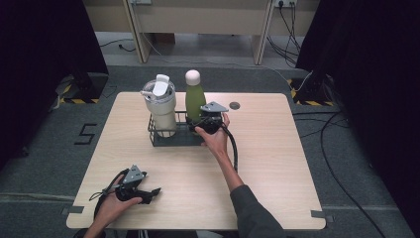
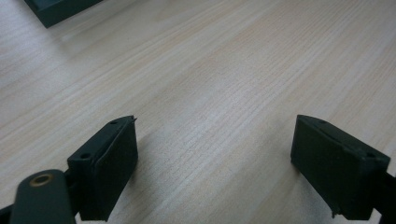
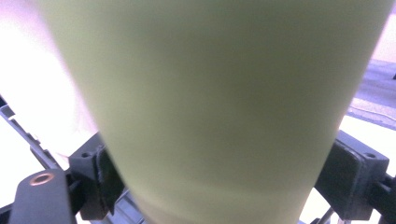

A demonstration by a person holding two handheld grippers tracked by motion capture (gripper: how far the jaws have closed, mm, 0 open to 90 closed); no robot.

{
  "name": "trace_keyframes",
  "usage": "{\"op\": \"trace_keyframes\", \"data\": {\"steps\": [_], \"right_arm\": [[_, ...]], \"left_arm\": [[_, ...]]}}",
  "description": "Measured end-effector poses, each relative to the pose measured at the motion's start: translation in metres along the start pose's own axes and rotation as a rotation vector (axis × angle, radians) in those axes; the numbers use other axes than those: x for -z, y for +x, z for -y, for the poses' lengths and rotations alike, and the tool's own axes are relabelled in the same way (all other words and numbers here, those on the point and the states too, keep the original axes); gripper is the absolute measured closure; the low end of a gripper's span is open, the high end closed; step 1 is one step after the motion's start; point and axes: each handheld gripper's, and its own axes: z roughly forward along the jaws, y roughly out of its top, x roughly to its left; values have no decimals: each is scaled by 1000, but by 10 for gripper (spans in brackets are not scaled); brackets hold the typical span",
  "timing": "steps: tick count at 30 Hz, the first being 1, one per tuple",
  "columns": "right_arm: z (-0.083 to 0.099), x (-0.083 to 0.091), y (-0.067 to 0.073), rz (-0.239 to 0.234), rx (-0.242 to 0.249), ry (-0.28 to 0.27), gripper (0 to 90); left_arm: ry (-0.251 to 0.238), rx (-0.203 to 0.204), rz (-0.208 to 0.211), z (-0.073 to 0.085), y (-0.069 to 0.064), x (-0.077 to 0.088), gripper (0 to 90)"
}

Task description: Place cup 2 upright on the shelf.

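1. The right gripper [image 1: 205, 120] was at the green bottle [image 1: 194, 100], at the middle of the far half of the table [image 1: 277, 163]. In the right gripper view, the bottle's [image 3: 219, 107] body sat between the two black jaws, each jaw lying against one side of it; the gripper was clamped on the bottle.
2. The green bottle stood upright with its white cap [image 1: 192, 77] uppermost. It occupied the right-hand compartment of the dark wire rack [image 1: 166, 136], as seen from the high view.
3. A cream tumbler [image 1: 161, 106] with a white lid stood upright in the left-hand compartment of the same rack, just beside the bottle.
4. The person's right hand [image 1: 215, 139] gripped the right gripper from behind, with the forearm extended across the table and a black cable [image 1: 233, 146] trailing beside the wrist.
5. The left gripper [image 1: 148, 194] rested low over the near left part of the table, well apart from the rack. In the left gripper view, its jaws stood wide apart with bare wood grain between them and held nothing.
6. A corner of the rack [image 2: 60, 9] appeared at the top left edge of the left gripper view.
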Motion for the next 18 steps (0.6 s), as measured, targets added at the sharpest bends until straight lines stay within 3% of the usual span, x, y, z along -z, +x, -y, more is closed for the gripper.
{"op": "trace_keyframes", "data": {"steps": [4,8,18], "right_arm": [[-3,6,3,33,55,12,149],[-7,13,2,13,37,-3,149],[-13,29,4,-1,51,-26,150]], "left_arm": [[0,0,0,0,0,0,142],[0,0,0,0,0,0,142],[-1,1,0,0,0,0,142]]}}
